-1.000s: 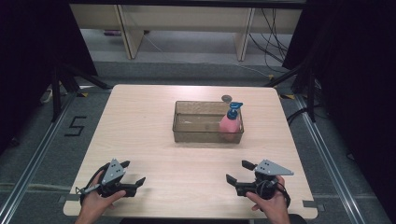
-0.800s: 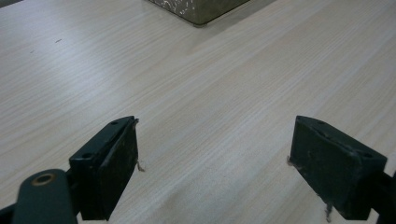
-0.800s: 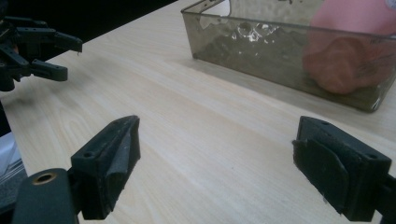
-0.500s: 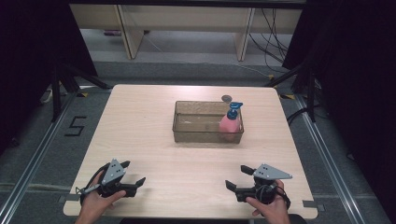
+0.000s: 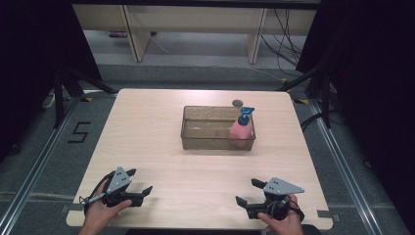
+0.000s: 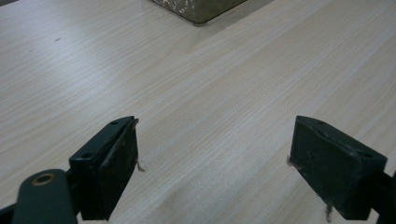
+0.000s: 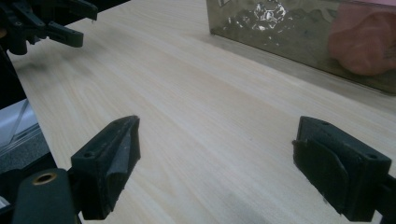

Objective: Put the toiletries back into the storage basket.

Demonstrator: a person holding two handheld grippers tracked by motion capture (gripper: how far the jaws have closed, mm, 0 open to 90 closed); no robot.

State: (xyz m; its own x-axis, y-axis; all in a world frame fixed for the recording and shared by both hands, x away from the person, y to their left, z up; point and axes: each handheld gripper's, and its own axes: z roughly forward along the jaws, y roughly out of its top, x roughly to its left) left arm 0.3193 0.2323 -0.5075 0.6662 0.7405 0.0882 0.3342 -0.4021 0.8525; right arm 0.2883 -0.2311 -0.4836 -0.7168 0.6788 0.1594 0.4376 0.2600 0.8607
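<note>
Right gripper view: pink bottle (image 7: 362,44) blurred behind bin wall (image 7: 280,28).

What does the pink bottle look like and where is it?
Find the wooden table and the see-through tub at its middle. The pink bottle stands upright inside, at the tub's right end. Its blue pump top sets it apart from the small grey disc behind the tub.

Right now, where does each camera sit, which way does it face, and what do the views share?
High view: above the person's side, facing forward and down on the table; both hands, left gripper and right gripper show.
Left gripper view: rides the left gripper, looks across bare wood toward the bin; jaws apart.
Right gripper view: rides the right gripper, faces the bin and pink bottle.
All share the bin.
</note>
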